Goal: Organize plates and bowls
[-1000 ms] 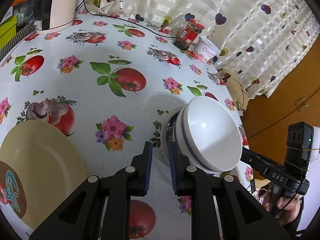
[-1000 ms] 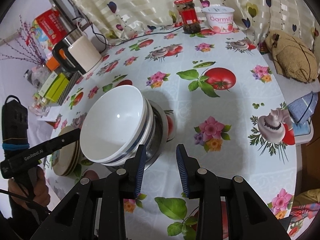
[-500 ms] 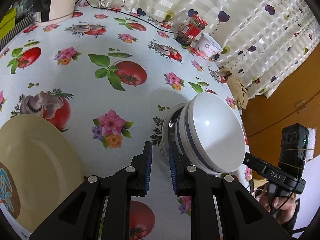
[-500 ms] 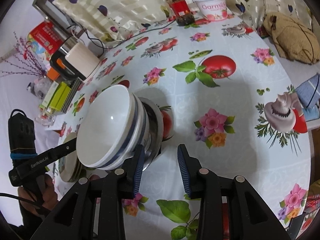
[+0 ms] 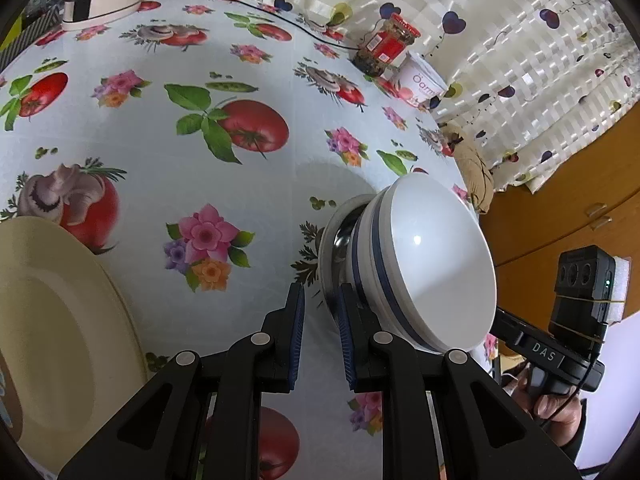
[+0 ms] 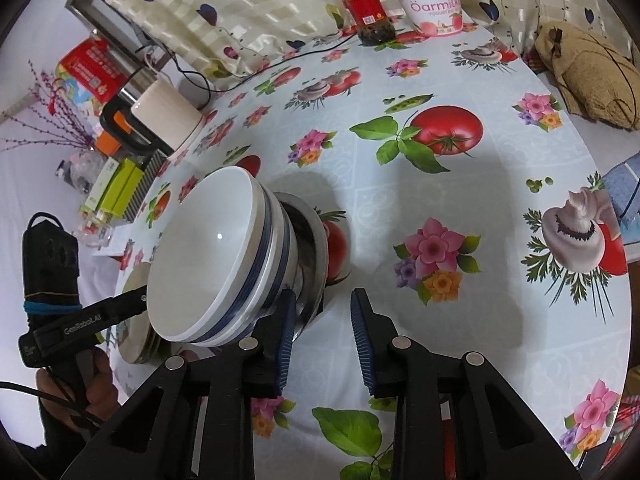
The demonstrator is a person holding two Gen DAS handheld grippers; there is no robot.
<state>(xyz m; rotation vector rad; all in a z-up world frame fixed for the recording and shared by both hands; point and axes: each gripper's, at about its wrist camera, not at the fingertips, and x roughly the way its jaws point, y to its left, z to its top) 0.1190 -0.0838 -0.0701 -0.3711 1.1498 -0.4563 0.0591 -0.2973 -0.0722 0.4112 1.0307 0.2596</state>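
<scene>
**Inspector:** Left wrist view first. State of the nearest items?

**Assistant:** Left gripper sits lowest in frame, its blue-padded fingers parted by a narrow gap with nothing but tablecloth showing between them. The right-hand finger stands just beside the bowl stack — whether it touches, I cannot tell.

**Inspector:** And the stack itself?

**Assistant:** White bowls with blue bands, nested inside a steel bowl, all resting on the table near its right edge. A cream plate lies at the left, well apart from the stack.

**Inspector:** Right wrist view?

**Assistant:** Right gripper has its jaws closing, a moderate gap left, and only cloth between the pads. Its left finger stands just beside the steel rim of the stack; contact cannot be confirmed. Left of the stack, a pile of plates lies partly hidden behind the other gripper, which a hand holds.

**Inspector:** Further back?

**Assistant:** A kettle at the left edge of the table; at the far edge a red-lidded jar just beside a yogurt tub — both before the curtain.
</scene>
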